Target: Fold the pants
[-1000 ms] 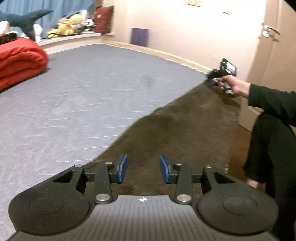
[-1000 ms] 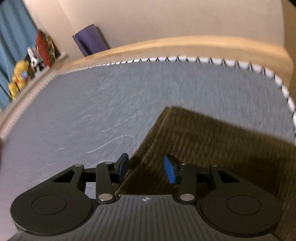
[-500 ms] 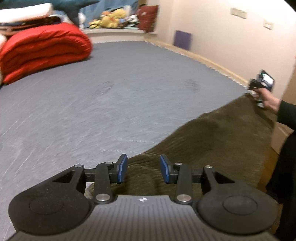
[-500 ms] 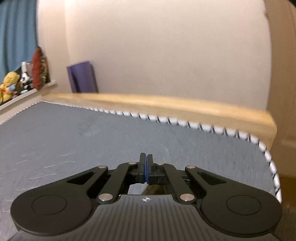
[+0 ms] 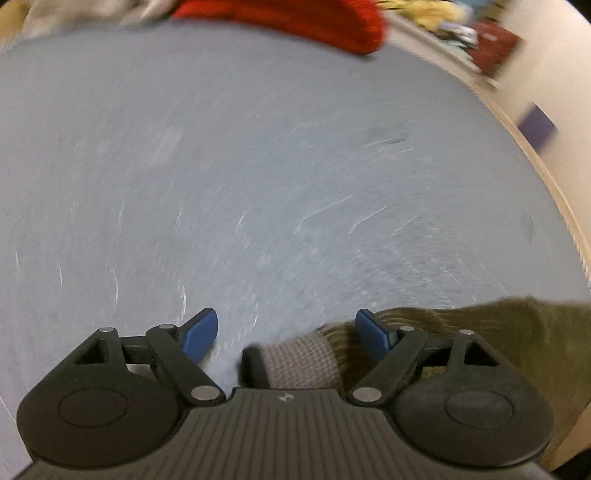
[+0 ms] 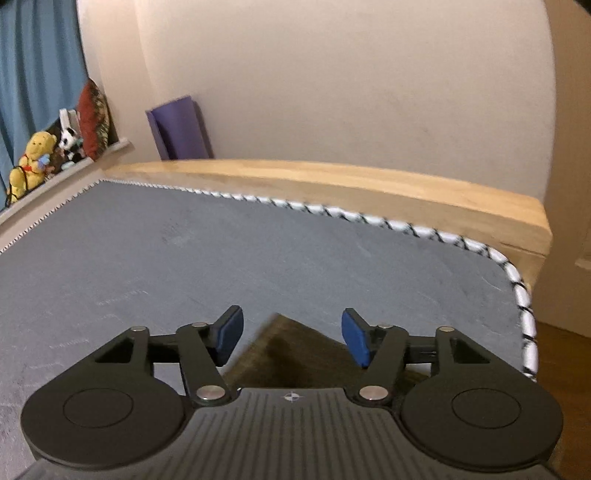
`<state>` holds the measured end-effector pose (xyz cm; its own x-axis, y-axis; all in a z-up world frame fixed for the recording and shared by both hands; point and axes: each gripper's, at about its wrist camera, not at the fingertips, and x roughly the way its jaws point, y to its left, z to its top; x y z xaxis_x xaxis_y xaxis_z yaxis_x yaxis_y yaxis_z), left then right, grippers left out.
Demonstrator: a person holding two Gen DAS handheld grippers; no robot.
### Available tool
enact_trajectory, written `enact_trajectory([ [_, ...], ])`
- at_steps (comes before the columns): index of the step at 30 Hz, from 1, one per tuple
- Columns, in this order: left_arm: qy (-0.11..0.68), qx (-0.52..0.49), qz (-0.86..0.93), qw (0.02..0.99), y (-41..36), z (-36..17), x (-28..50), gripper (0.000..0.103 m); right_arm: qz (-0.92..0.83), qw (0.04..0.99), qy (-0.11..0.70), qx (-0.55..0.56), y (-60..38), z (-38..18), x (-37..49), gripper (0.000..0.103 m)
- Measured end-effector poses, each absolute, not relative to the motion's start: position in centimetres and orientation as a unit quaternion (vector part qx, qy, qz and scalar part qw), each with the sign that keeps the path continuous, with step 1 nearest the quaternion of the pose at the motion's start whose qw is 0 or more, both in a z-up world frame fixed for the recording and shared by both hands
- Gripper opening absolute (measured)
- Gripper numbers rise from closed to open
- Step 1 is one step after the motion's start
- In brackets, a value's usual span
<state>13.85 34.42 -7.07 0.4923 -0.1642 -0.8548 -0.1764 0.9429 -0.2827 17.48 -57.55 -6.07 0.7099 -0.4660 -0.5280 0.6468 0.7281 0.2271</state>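
The olive-brown corduroy pants [image 5: 517, 332] lie on the grey mattress [image 5: 258, 166]. In the left wrist view their lighter ribbed waistband [image 5: 301, 360] sits just under my left gripper [image 5: 286, 334], which is open with nothing between its blue pads. In the right wrist view a corner of the pants [image 6: 291, 350] lies under my right gripper [image 6: 291, 338], which is open and empty above it. The rest of the pants is hidden behind the gripper bodies.
A red rolled duvet [image 5: 295, 18] lies at the mattress's far end. A wooden bed frame [image 6: 369, 192] and a braided black-and-white edge [image 6: 517, 291] border the mattress. A purple mat [image 6: 181, 129] leans on the wall; soft toys [image 6: 33, 162] sit on a ledge.
My right gripper, shut half a second ago, has opened over the pants corner. My left gripper has swung left and tipped down to the waistband, opening wider.
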Motion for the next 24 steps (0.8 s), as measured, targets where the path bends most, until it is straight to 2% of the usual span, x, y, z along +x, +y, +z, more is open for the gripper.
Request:
enact_trajectory([
  [3, 0.514, -0.250, -0.020, 0.820, 35.6, -8.1, 13.8, 0.083, -0.305, 0.898, 0.242, 0.205, -59.1, -6.7, 16.3, 0.067],
  [5, 0.513, -0.226, -0.024, 0.828, 35.0, -7.7, 13.5, 0.081, -0.297, 0.898, 0.254, 0.203, -59.9, -7.2, 15.5, 0.068],
  [7, 0.506, -0.200, -0.031, 0.838, 34.6, -7.0, 13.1, 0.069, -0.285, 0.899, 0.265, 0.203, -60.3, -7.6, 15.1, 0.068],
  [8, 0.499, -0.191, -0.031, 0.845, 34.8, -6.5, 12.7, 0.057, -0.276, 0.900, 0.272, 0.201, -60.4, -7.9, 15.1, 0.069],
  [9, 0.489, -0.189, -0.033, 0.851, 34.9, -5.8, 12.2, 0.051, -0.267, 0.900, 0.280, 0.199, -60.4, -8.2, 15.0, 0.069],
  [13, 0.445, -0.168, -0.034, 0.879, 34.2, -3.1, 9.6, 0.048, -0.252, 0.905, 0.293, 0.175, -59.6, -8.9, 15.9, 0.070],
  [17, 0.469, -0.147, 0.011, 0.871, 33.2, -4.1, 8.8, 0.048, -0.249, 0.912, 0.286, 0.157, -58.7, -9.0, 17.7, 0.071],
  [19, 0.476, -0.140, 0.022, 0.868, 32.9, -4.4, 9.0, 0.051, -0.249, 0.915, 0.289, 0.132, -58.2, -9.4, 18.5, 0.062],
  [21, 0.476, -0.137, 0.031, 0.868, 32.8, -4.0, 9.3, 0.058, -0.248, 0.920, 0.284, 0.105, -57.7, -9.7, 19.0, 0.039],
  [22, 0.471, -0.126, 0.038, 0.872, 32.3, -3.6, 9.4, 0.060, -0.250, 0.921, 0.280, 0.100, -57.6, -9.6, 19.3, 0.034],
  [24, 0.439, -0.069, 0.064, 0.894, 31.1, -2.2, 9.2, 0.061, -0.255, 0.924, 0.272, 0.088, -57.4, -9.2, 19.8, 0.012],
])
